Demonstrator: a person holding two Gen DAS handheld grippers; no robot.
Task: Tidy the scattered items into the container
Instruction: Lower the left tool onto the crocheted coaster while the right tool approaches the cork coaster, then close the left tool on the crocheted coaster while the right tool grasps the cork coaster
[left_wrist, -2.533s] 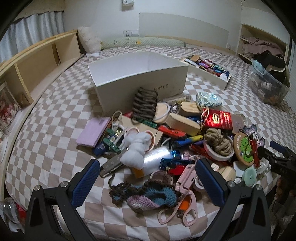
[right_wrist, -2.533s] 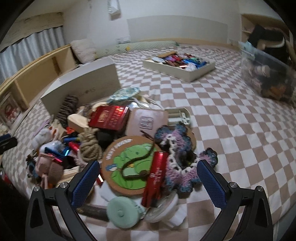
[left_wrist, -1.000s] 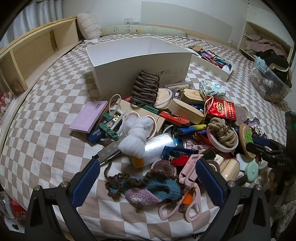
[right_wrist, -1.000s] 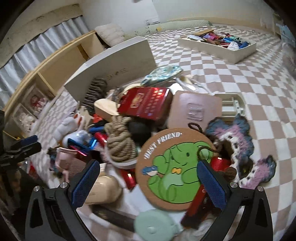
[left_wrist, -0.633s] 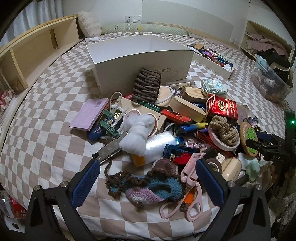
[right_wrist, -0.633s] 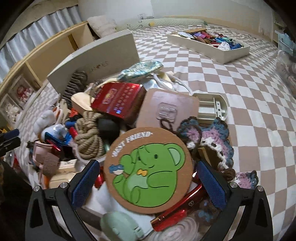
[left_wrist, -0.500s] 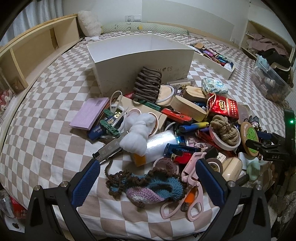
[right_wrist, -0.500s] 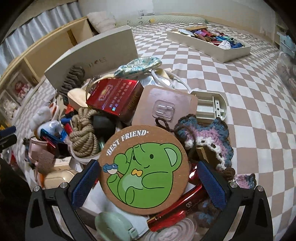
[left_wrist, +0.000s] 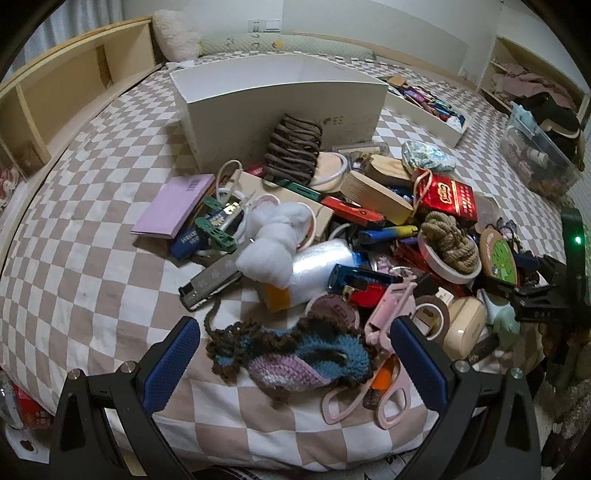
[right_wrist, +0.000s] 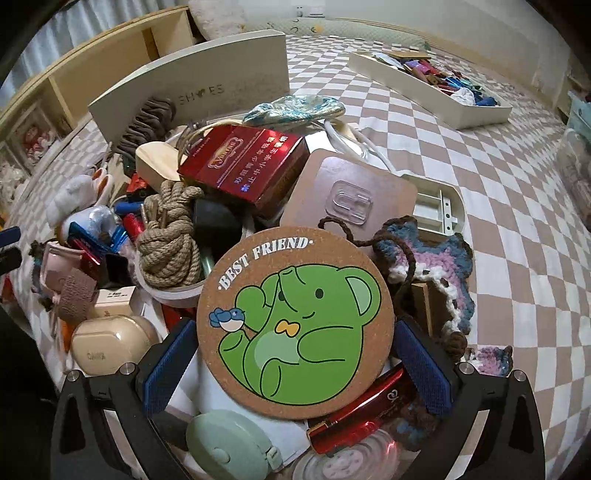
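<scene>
1. The right gripper (right_wrist: 295, 363) has closed in on the round cork coaster (right_wrist: 293, 325) since a moment ago: the disc with the green elephant now fills the span between its blue pads (right_wrist: 168, 363), which are spread wide on either side of it; whether they touch its edge I cannot tell
2. That suggests the coaster is the first pick, and no item looks to be in the white shoe box (left_wrist: 280, 107) yet, so the tidying has hardly begun
3. The left gripper (left_wrist: 293, 363) hangs spread and empty over the near edge of the pile, just above the crocheted piece (left_wrist: 295, 360), much as it did a second ago
4. The box stands open at the far side of the heap on the checked bedcover (left_wrist: 85, 258), well apart from the coaster
5. The coaster lies tilted on top of clutter: a red tube (right_wrist: 364, 404) under its lower edge, a brown yarn cord (right_wrist: 400, 258) trailing beside its rim, a rope coil (right_wrist: 170, 243) and a red packet (right_wrist: 242, 162) just beyond
6. The cord and crocheted doily (right_wrist: 439, 266) could snag and be dragged up with it
</scene>
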